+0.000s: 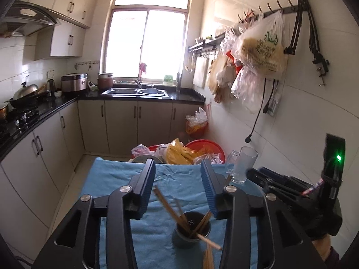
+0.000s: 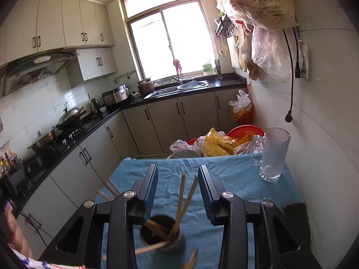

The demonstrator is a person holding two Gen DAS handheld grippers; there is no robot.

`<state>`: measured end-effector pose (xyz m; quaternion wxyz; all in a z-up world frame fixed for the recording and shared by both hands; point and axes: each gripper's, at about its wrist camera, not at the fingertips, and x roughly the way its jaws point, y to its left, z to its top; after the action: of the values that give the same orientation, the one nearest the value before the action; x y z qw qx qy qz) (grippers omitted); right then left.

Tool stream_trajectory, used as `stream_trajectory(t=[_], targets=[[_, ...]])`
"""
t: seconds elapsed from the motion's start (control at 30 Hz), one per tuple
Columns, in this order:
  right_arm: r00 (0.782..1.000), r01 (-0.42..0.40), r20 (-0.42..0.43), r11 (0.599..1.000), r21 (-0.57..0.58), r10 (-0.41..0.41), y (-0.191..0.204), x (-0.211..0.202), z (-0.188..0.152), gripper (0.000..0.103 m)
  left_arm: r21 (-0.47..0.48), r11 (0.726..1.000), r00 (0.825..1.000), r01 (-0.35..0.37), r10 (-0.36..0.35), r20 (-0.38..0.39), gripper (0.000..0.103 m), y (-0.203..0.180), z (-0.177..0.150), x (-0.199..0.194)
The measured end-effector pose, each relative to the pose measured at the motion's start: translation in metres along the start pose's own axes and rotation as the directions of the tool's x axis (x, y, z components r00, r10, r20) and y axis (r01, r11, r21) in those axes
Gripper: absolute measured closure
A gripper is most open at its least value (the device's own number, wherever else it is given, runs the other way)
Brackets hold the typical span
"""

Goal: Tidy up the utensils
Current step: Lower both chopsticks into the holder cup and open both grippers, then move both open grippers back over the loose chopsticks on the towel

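Round dark cup (image 1: 192, 231) holding thin wooden chopsticks (image 1: 168, 206) is sitting on wrinkled blue cloth (image 1: 179, 177); left gripper (image 1: 178, 179) and right gripper (image 2: 178, 183) are hovering above it, jaws part-open, gripping nothing.

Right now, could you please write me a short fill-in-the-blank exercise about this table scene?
1. The chopsticks stand in a dark ____.
2. The table is covered by a ____ cloth.
3. The glass mug holds ____.
4. The jaws of the right gripper stand ____.

Missing words: cup; blue; nothing; open
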<state>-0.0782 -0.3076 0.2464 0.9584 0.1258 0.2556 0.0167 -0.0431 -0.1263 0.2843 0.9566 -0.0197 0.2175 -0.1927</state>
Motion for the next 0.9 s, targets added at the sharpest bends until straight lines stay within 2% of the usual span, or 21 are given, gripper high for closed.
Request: stream_trajectory(t=[0.17,0.2,0.23,0.33,0.47,0.5,0.57,0.67,0.77,0.83,0.9], targets=[[0.993,-0.051,-0.11,0.995,-0.088,0.041,0.009,-0.016,-0.046,0.063,-0.029,0.999,0.999,-0.032,0.032,-0.01,0.057,0.028,-0.025,-0.028],[0.987,-0.086,-0.145,0.99,-0.113,0.069,0.014,-0.018,-0.057,0.07,-0.044,0.998,0.999,-0.041,0.04,-0.019,0.056,0.036,-0.034,-0.034],[0.977,-0.128,-0.187,0.982,-0.139,0.101,0.02,-0.017,-0.068,0.077,-0.059,0.997,0.998,-0.049,0.048,-0.029,0.055,0.044,-0.042,-0.038],[0.94,-0.246,-0.288,0.949,-0.199,0.183,0.04,-0.01,-0.094,0.078,-0.09,0.993,0.996,-0.074,0.069,-0.062,0.055,0.06,-0.066,-0.043],[0.899,-0.325,-0.371,0.922,-0.212,0.232,0.057,0.018,-0.102,0.078,-0.116,0.99,0.99,-0.078,0.063,-0.126,0.055,0.07,-0.094,-0.04],[0.902,-0.314,-0.371,0.925,-0.215,0.221,0.06,0.028,-0.098,0.078,-0.127,0.989,0.989,-0.075,0.058,-0.138,0.055,0.073,-0.099,-0.039],[0.933,-0.238,-0.325,0.94,-0.245,0.152,0.065,0.04,-0.086,0.078,-0.139,0.987,0.987,-0.074,0.053,-0.15,0.055,0.075,-0.106,-0.038],[0.964,-0.161,-0.251,0.949,-0.272,0.092,0.07,0.048,-0.064,0.078,-0.133,0.987,0.986,-0.088,0.067,-0.155,0.055,0.078,-0.113,-0.038],[0.967,-0.177,-0.227,0.951,-0.253,0.12,0.075,0.041,-0.049,0.076,-0.118,0.988,0.985,-0.101,0.083,-0.148,0.055,0.077,-0.118,-0.037],[0.966,-0.196,-0.214,0.948,-0.25,0.143,0.077,0.029,-0.048,0.062,-0.108,0.989,0.985,-0.103,0.086,-0.15,0.055,0.074,-0.123,-0.033],[0.966,-0.204,-0.212,0.945,-0.256,0.152,0.076,0.016,-0.056,0.055,-0.103,0.99,0.983,-0.1,0.082,-0.166,0.055,0.072,-0.129,-0.028]])
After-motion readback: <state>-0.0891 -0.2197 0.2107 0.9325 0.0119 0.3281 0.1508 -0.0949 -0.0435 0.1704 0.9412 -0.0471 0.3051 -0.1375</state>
